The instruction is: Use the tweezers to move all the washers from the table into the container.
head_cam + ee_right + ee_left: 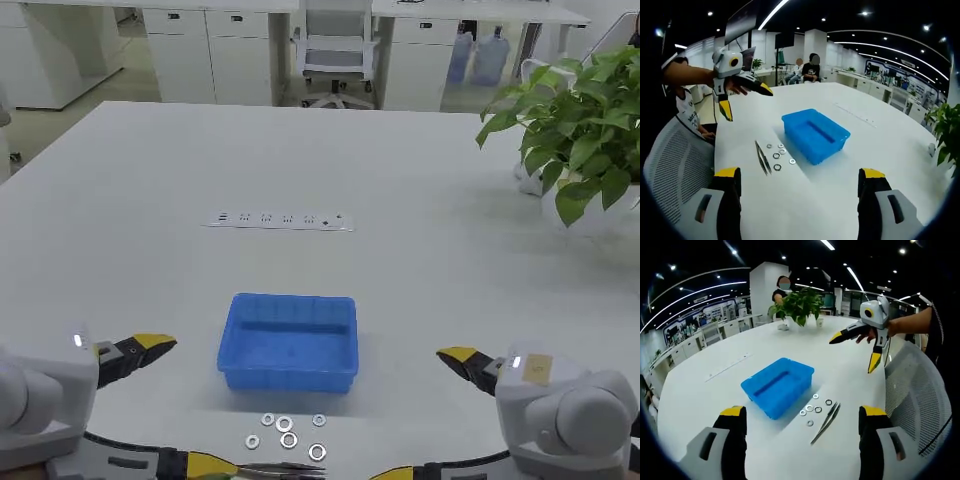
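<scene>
A blue container (288,342) stands on the white table, with nothing in it that I can see. Several small metal washers (285,435) lie just in front of it, and the tweezers (280,468) rest on the table at the near edge. My left gripper (180,405) hovers open to the left of the washers. My right gripper (425,415) hovers open to their right. In the left gripper view the washers (815,407), tweezers (826,417) and container (777,385) sit ahead of the wide jaws. The right gripper view shows the washers (777,155) and tweezers (762,157) beside the container (815,132).
A flat power strip (280,221) is set into the table beyond the container. A potted plant (580,130) stands at the far right. An office chair (335,55) sits past the far edge, and a mesh chair back (910,390) is close behind me.
</scene>
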Motion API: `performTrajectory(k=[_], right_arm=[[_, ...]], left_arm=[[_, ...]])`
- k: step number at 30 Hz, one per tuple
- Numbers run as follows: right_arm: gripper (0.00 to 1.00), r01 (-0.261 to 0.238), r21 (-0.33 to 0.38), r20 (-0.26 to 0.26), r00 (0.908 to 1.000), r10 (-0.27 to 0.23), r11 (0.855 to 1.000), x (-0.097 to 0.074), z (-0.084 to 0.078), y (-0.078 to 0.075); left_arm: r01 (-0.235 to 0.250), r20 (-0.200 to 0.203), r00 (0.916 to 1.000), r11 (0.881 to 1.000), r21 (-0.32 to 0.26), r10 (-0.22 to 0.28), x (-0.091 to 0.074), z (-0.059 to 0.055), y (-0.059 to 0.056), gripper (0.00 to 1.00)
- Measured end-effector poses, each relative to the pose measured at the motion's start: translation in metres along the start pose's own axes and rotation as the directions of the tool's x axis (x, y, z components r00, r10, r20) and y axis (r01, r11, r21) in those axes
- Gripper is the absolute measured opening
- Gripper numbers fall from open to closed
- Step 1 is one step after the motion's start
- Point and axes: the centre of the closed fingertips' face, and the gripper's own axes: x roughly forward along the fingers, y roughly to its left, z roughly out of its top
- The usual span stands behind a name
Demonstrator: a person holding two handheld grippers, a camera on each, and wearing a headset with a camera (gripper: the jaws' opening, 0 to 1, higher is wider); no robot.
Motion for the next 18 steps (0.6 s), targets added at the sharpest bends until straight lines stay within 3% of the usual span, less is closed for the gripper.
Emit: performTrajectory(k=[18], right_arm=[[0.98, 0.006, -0.014, 0.011, 0.9999, -0.006, 1.0, -0.004, 0.0034, -0.0015]], left_arm=[[0.0, 0.006, 1.0, 1.0, 0.01, 0.0, -0.0034, 0.0003, -0.0003, 0.98]])
